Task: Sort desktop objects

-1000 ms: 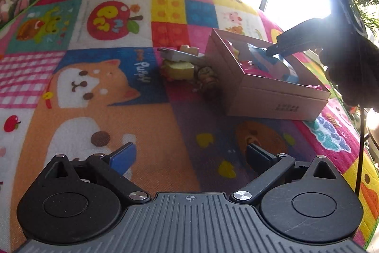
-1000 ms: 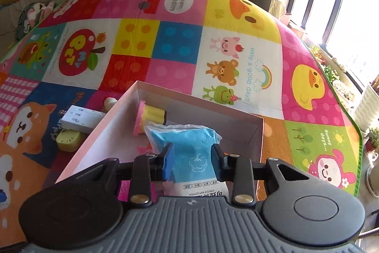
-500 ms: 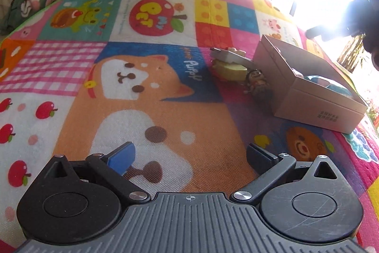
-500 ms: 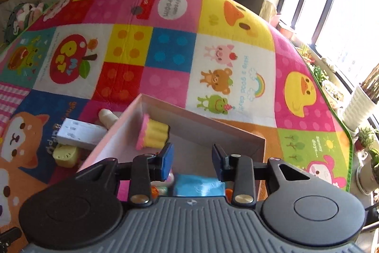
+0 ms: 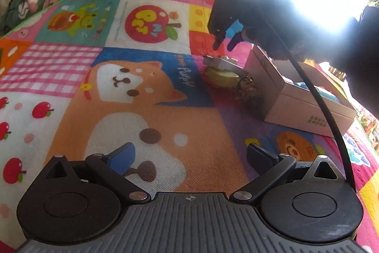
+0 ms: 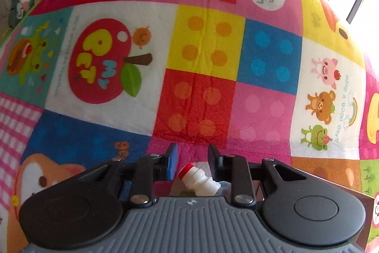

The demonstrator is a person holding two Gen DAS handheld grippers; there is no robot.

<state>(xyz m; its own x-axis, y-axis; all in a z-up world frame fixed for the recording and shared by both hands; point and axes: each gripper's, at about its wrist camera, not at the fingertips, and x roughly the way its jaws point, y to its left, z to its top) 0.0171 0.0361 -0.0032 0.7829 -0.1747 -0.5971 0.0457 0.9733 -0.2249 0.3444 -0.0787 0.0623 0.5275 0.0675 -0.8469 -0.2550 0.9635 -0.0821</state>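
Play mat, centre right: small clutter beside cardboard box.
Right claw [image 5: 223, 39] hovers nearly together, empty, jaws just narrowing, above white bottle [image 6: 200, 180]; left claw [image 5: 189, 154] apart; box [image 5: 303, 96] right.

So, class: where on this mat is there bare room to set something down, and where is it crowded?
Free: the mat from the left gripper up to the apple print. Crowded: the strip beside the box, where small items cluster under the right gripper.

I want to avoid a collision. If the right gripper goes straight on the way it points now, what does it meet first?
Probably the small white bottle with a red cap, lying below the narrow gap of the right gripper. Depth is unclear; beyond it lies the play mat.
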